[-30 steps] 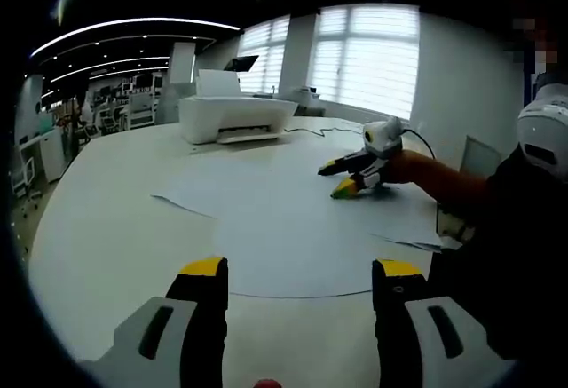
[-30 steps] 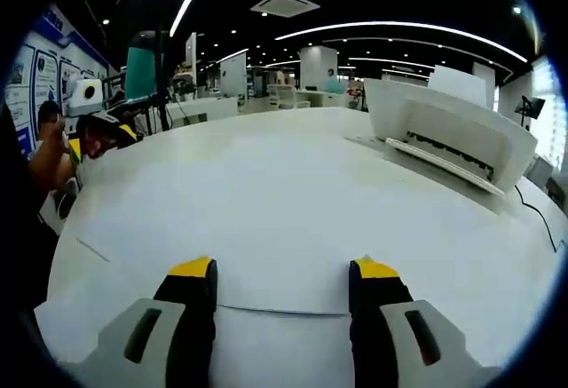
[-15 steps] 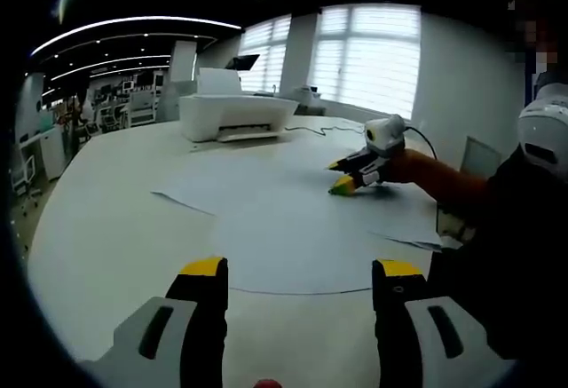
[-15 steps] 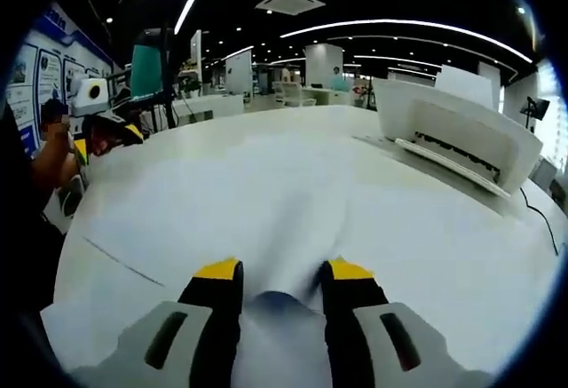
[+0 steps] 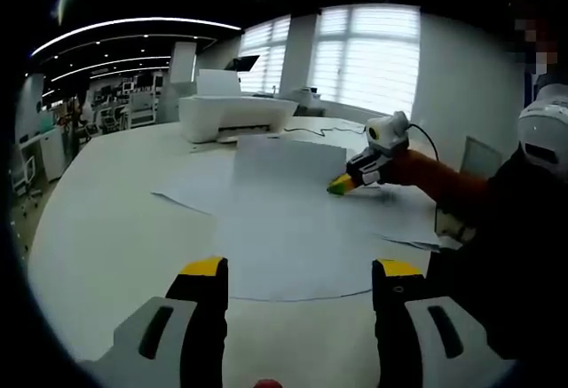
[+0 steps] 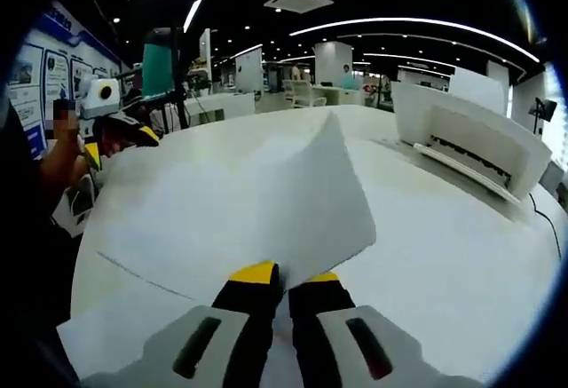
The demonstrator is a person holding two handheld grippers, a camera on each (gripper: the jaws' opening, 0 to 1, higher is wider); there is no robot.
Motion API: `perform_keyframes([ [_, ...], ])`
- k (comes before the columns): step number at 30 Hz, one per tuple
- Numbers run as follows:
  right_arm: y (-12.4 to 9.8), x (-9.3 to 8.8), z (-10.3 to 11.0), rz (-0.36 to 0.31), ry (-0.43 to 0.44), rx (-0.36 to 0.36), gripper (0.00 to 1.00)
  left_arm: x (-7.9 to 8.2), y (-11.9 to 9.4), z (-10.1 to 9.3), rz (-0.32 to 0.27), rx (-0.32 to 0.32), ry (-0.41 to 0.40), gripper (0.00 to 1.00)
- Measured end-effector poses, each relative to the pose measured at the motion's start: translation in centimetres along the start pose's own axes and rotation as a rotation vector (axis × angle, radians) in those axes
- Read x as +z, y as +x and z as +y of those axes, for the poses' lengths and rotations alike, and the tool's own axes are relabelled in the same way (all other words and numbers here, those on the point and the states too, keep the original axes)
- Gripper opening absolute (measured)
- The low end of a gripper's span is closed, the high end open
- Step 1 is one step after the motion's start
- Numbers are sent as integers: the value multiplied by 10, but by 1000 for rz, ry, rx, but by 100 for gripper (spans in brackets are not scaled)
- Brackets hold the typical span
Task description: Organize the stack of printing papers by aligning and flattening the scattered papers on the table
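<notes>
The papers [image 5: 293,237] lie spread out flat on the big white table [image 5: 106,237], in front of the white printer [image 5: 232,114]. They do not line up; their edges and corners stick out past each other. One sheet [image 6: 311,197] is lifted up off the others. My right gripper [image 6: 286,279] has it pinched at its near edge, with my two yellow-tipped fingers [image 6: 255,274] squeezed nearly together on the paper. The sheet stands up and curves, and its far corner points toward the printer [image 6: 470,139].

In the left gripper view I can see that same lifted sheet [image 5: 288,159] standing up just in front of the printer, with my right gripper [image 5: 348,182] at its edge, on the side away from the printer. An orange sleeve [image 5: 435,179] runs back from that gripper.

My left gripper [image 5: 300,273] hovers on the near side of the papers, far from the printer. Its fingers [image 5: 204,271] are spread wide apart and hold nothing. I think they are just above the table and not touching the paper, but it is hard to be sure from here.

A black cable [image 5: 324,130] lies on the table beside the printer. Behind the printer there are bright windows [image 5: 368,55] with blinds.
</notes>
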State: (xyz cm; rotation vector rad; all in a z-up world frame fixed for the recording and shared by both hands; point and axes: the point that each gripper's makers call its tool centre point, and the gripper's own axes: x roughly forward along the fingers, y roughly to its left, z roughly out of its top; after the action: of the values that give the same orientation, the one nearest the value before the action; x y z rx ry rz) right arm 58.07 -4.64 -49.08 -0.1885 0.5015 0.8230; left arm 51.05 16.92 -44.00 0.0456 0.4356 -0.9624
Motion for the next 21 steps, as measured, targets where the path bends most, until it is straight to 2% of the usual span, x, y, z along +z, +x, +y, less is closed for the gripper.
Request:
perform_keyframes([
  [11,0,1,8,-20,-4,0,0,-2,-3,0,-3,3,2,70],
  [21,-9,10,18,-87,-38,16,0,0,-5,-2,-8,3,6,70],
])
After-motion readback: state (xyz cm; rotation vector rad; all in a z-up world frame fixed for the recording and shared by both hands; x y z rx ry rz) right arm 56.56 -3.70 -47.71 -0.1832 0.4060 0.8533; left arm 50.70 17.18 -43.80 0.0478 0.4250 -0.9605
